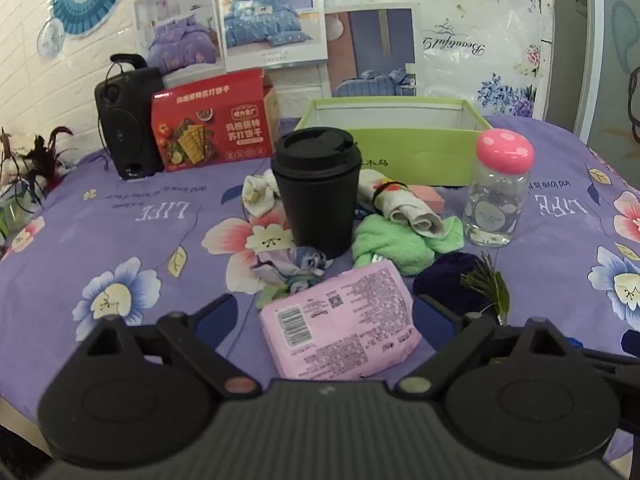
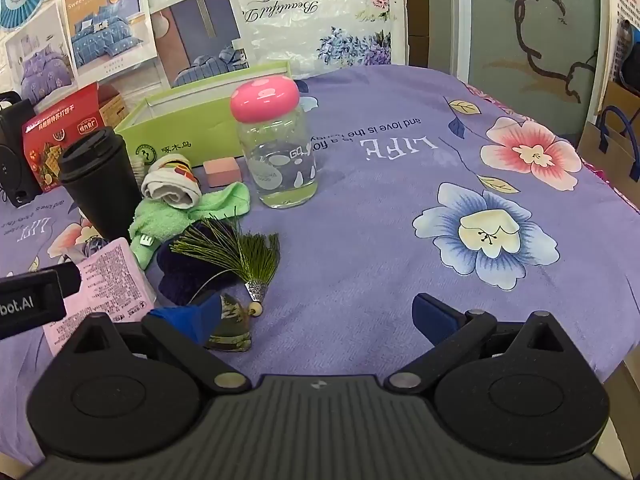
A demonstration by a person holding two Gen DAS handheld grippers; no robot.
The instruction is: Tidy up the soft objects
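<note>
A: Tool state?

B: Left gripper (image 1: 325,312) is spread wide, straddling the pink wipes pack (image 1: 340,322). Blue pads sit either side of the pack; can't tell if they touch it. Nothing clamped. Right gripper (image 2: 326,314) is also wide open and holds nothing. Its left pad (image 2: 196,318) is right next to the green tassel ornament (image 2: 236,260); contact unclear.

A: Where's the soft stuff?

B: All clustered mid-table on the purple floral bedsheet (image 2: 400,220). Largest first: green box (image 1: 394,140) at the back, open top, inside mostly hidden from both views. Pink pack nearest the left tool. Green towel (image 1: 394,246) lies behind the pack, with a rolled sock bundle (image 1: 402,204) on it, banded in black. Dark purple knit piece (image 2: 184,276) sits under the tassel. Floral scrunchie (image 1: 290,268) is at the base of the black cup (image 1: 316,190). Another sock (image 1: 258,192) is partly hidden behind the cup.

A: Other clutter?

B: Red cracker box (image 1: 212,126), black speaker (image 1: 126,128), pink-lidded glass jar (image 2: 276,140), small pink block (image 2: 222,172) by the box. Wall behind has bedding posters.
</note>
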